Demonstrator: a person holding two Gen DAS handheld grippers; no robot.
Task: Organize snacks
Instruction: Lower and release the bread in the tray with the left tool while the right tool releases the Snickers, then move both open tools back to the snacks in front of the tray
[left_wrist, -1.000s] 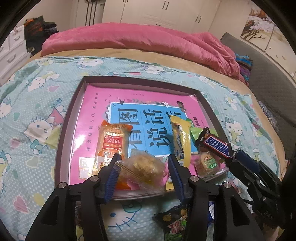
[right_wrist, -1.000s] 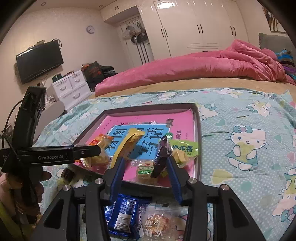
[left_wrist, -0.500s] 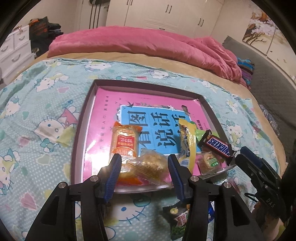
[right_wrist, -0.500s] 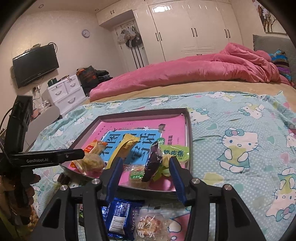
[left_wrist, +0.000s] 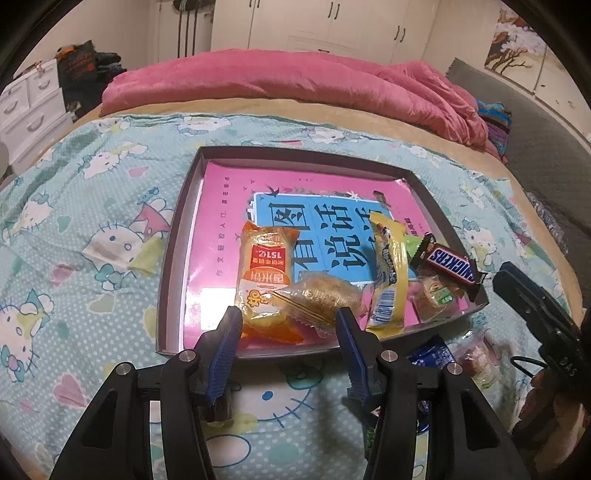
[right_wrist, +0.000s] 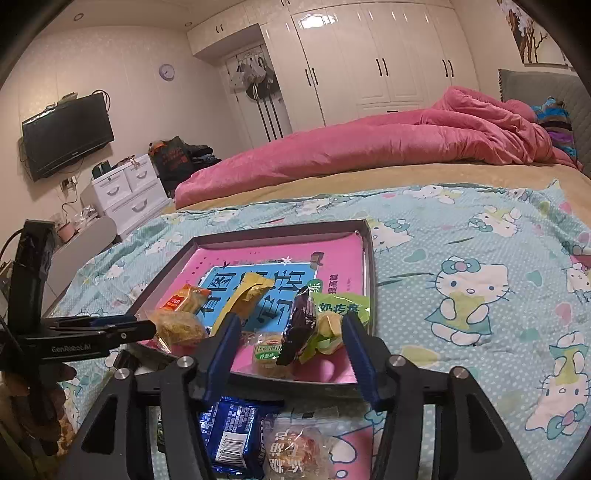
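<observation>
A bed (left_wrist: 55, 229) spread with a cartoon-cat sheet carries everything, with a pink quilt (left_wrist: 295, 85) heaped along its far edge. On the sheet lies a shallow dark tray (left_wrist: 173, 266), its floor covered by a pink and blue printed sheet, and the snacks crowd the tray's near edge. The left gripper (left_wrist: 288, 332) is held level just above the tray's near rim, its blue-padded fingers (left_wrist: 229, 336) spread wide and gripping nothing; between them lie an orange packet (left_wrist: 264, 273) and, overlapping its near end, a clear-wrapped golden pastry (left_wrist: 325, 295). Toward the tray's near right corner lie a yellow bar (left_wrist: 388, 273), a Snickers bar (left_wrist: 448, 264) and a small round cake with a green label (left_wrist: 436, 295). The right gripper (right_wrist: 291, 347) hovers low at the same near rim, pointing across the tray, also wide open and empty. Framed between its fingers are the Snickers bar on end and a green pouch (right_wrist: 341, 306). On the sheet below it, outside the tray, rest a blue packet (right_wrist: 232, 435) and a clear-wrapped cake (right_wrist: 295, 446).
</observation>
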